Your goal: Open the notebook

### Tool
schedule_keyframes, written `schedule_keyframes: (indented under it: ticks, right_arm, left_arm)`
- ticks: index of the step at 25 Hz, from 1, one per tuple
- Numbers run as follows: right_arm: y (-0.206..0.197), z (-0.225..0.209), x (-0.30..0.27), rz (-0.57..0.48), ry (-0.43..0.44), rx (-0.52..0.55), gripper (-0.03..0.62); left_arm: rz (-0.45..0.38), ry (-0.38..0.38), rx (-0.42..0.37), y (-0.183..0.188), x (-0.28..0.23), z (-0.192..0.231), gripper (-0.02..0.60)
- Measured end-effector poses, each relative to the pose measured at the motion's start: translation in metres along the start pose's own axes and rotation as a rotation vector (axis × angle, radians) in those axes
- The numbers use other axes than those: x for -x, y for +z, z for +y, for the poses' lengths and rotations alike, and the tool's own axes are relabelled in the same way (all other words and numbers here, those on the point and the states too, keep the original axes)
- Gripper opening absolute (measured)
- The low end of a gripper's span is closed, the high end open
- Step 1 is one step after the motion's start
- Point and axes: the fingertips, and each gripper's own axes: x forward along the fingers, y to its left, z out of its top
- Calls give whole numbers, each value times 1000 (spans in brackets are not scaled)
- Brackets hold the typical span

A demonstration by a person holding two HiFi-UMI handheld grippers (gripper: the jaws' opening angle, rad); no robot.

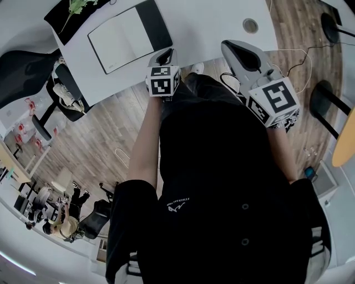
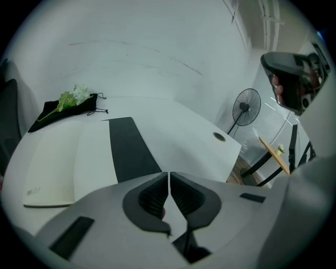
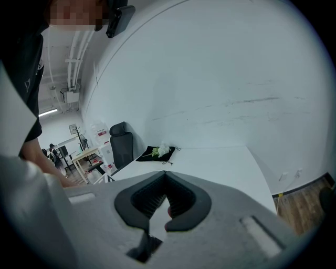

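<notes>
Though illegible, faint print [image 2: 33,190] at lower corner of open notebook [image 2: 63,157].

White, black and grey above brown wood.

The notebook [image 1: 121,39] shows pale cream pages beside a black cover panel on the plain white surface [image 1: 211,22]. A black cloth [image 1: 62,22] carries a green sprig [image 1: 77,6]. The left tongs [image 2: 169,181] and right tongs [image 3: 164,181] are grey with black ribbed pads. The left cube [image 1: 162,80] and right cube [image 1: 273,101] are white with black square markers. The floor [image 1: 111,122] is brown planks.
</notes>
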Motion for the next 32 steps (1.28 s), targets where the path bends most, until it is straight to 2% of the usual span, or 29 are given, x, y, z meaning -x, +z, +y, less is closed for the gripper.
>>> schedule_keyframes:
  ticks: [8, 21, 26, 32]
  right_arm:
    - [-12, 15, -2, 23, 8, -7, 2]
    - [-27, 55, -7, 38, 37, 29, 2]
    - [-19, 58, -7, 12, 42, 47, 2]
    - [10, 56, -2, -57, 41, 72, 2]
  left_arm:
    - [-180, -3, 70, 30, 53, -6, 6]
    - [-414, -66, 94, 70, 140, -37, 6]
    - [-490, -48, 107, 86, 164, -31, 6]
    - [-580, -19, 100, 115, 192, -25, 6]
